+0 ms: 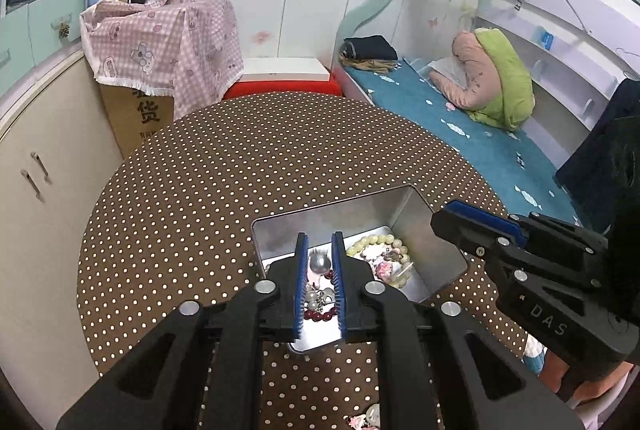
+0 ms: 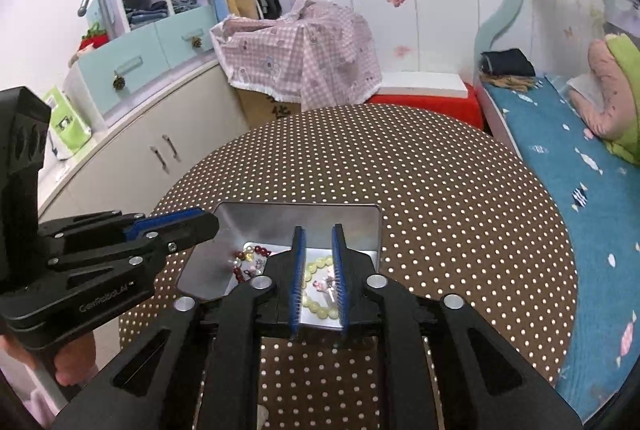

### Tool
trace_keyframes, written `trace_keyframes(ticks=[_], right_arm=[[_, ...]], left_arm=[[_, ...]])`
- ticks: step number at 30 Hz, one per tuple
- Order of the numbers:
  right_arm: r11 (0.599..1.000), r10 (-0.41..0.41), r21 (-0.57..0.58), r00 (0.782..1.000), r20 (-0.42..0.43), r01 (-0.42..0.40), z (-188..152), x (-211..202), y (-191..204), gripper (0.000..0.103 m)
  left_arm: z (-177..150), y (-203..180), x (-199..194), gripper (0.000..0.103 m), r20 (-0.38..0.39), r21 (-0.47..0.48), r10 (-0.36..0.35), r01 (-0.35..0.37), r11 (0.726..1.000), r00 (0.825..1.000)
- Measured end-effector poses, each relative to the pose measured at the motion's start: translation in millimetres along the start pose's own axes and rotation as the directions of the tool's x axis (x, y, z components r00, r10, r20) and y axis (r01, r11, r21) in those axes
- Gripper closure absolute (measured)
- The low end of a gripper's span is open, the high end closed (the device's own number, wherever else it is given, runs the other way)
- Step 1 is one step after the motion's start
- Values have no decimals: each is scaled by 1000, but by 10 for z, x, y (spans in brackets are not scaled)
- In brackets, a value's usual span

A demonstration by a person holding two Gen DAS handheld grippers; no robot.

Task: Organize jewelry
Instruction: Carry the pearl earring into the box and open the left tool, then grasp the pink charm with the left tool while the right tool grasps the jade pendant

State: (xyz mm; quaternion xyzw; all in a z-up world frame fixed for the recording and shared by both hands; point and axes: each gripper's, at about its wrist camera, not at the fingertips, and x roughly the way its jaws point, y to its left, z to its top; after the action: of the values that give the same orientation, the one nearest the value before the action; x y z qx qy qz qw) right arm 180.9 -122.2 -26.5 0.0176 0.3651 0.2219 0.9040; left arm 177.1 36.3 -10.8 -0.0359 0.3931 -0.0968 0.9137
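Observation:
An open silver tin [image 1: 360, 218] [image 2: 260, 226] stands on the round brown polka-dot table [image 1: 240, 170] [image 2: 440, 210]. Inside lie a pale yellow bead bracelet [image 1: 376, 240] [image 2: 316, 306], dark red beads [image 1: 320, 316] [image 2: 260, 251], pearls [image 1: 311, 296] and pink charms [image 1: 384, 266]. My left gripper [image 1: 319, 236] [image 2: 214, 222] hangs over the tin's left part, jaws a little apart, nothing between them. My right gripper [image 2: 318, 230] [image 1: 444, 222] hovers over the tin's right part above the yellow bracelet, jaws likewise a little apart and holding nothing.
A few small pink and silver pieces [image 1: 366, 418] lie on the table near its front edge. Behind the table stand a red stool [image 1: 280, 88] with a white box and a carton under a pink checked cloth [image 1: 168, 42]. A bed [image 1: 460, 126] runs along the right, cabinets [image 1: 48, 190] along the left.

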Motion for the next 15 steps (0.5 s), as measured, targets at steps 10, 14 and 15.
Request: trace_keyframes(ticks=[10,14,15], right_arm=[[997,-61,45,997,52,58,-42,-169,-95,24],[997,-69,43,997,43,67,-95,-197,-104,24],[997,-73,41,997,40,71,-113,-206,-102,24]], left_arm=[[-27,16,-61,55,6,-13,15,-15,1000,1000],[-69,1,-105,50,4,-10,17,-17,1000,1000],[-81,-1,-118,50,5,-9,19,-19,1000,1000]])
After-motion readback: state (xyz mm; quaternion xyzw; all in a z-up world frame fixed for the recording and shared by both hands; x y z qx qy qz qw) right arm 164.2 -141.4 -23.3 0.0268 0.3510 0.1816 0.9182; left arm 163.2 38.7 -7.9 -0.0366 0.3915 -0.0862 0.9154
